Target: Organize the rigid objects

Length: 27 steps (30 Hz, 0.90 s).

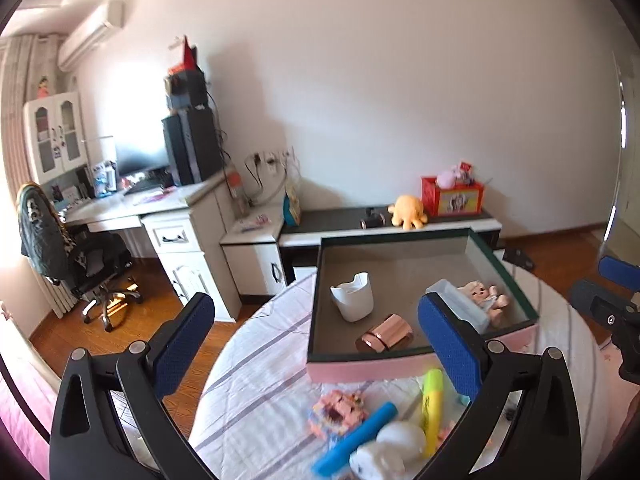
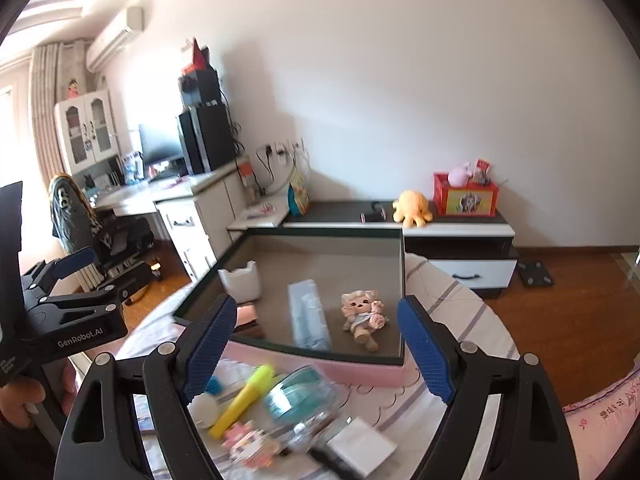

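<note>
Jaws on both the left gripper (image 1: 316,344) and right gripper (image 2: 316,344) gape wide and empty above a yellow highlighter (image 2: 243,399) lying just before the pink-walled tray (image 2: 320,364) holding a doll figurine (image 2: 362,314).

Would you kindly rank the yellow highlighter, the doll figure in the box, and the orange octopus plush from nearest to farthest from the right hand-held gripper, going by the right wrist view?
1. Yellow highlighter, on the bedding just under the open right hand-held gripper, toward its left finger.
2. Doll figure, lying inside the pink box, right half.
3. Orange octopus plush, on the low cabinet by the wall.
</note>
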Each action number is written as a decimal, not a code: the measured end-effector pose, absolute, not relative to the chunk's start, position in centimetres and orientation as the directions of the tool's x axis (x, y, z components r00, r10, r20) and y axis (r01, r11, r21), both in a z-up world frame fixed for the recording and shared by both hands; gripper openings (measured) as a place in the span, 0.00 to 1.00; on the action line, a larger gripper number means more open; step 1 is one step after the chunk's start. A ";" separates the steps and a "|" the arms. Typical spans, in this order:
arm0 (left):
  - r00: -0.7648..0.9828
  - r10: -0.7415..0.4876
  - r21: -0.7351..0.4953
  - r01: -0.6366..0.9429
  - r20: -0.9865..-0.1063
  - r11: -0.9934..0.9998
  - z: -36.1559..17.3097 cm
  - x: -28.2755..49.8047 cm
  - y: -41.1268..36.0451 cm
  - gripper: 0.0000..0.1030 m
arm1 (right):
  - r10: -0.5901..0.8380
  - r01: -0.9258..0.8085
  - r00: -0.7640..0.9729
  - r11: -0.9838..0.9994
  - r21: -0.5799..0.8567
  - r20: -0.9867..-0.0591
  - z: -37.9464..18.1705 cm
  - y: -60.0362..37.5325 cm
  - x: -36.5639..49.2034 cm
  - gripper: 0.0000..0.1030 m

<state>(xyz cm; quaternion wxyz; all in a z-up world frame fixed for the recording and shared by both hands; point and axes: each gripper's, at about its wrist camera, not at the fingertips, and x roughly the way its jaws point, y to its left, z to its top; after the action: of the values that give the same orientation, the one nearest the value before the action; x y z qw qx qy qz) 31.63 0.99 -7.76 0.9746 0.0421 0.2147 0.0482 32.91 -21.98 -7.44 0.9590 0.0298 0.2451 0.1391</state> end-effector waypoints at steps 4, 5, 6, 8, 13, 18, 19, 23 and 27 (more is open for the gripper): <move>0.930 0.096 0.050 -0.084 -0.354 0.995 -6.2 25.5 1.5 1.00 | 0.255 -0.238 0.892 0.967 0.090 -0.374 -5.6 -21.2 26.7 0.88; 0.933 0.078 0.026 -0.074 -0.351 0.997 -6.0 24.1 1.8 1.00 | 0.248 -0.234 0.899 0.969 0.083 -0.361 -5.3 -21.0 25.3 0.89; 0.937 0.062 0.009 -0.063 -0.343 0.998 -5.8 22.8 1.9 1.00 | 0.245 -0.229 0.906 0.969 0.088 -0.346 -5.0 -20.9 23.9 0.93; 0.942 0.079 0.007 -0.081 -0.326 0.997 -5.5 20.3 2.2 1.00 | 0.258 -0.237 0.912 0.966 0.105 -0.318 -4.5 -20.8 21.8 1.00; 0.958 0.076 0.009 -0.076 -0.278 0.997 -4.8 15.5 1.9 1.00 | 0.250 -0.234 0.921 0.968 0.087 -0.298 -3.9 -20.2 17.6 1.00; 0.962 0.065 0.026 -0.060 -0.264 0.998 -4.4 12.5 1.1 1.00 | 0.245 -0.235 0.930 0.969 0.071 -0.274 -3.4 -20.0 14.4 1.00; 0.963 0.068 0.031 -0.062 -0.262 0.998 -4.2 12.2 0.9 1.00 | 0.242 -0.234 0.933 0.970 0.064 -0.267 -3.2 -19.9 13.9 1.00; 0.970 0.065 0.028 -0.060 -0.235 0.998 -3.4 10.4 0.7 1.00 | 0.230 -0.224 0.944 0.973 0.048 -0.236 -2.6 -20.0 12.0 1.00; 0.974 0.062 0.032 -0.056 -0.218 0.998 -3.0 9.1 0.5 1.00 | 0.236 -0.232 0.946 0.972 0.046 -0.223 -2.1 -19.8 10.7 1.00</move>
<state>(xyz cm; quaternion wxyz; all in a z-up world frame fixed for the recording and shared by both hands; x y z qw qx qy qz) 9.07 0.47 -2.97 0.9934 0.0127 0.1103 0.0297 10.66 -19.82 -2.10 0.9863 0.0098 0.1144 0.1187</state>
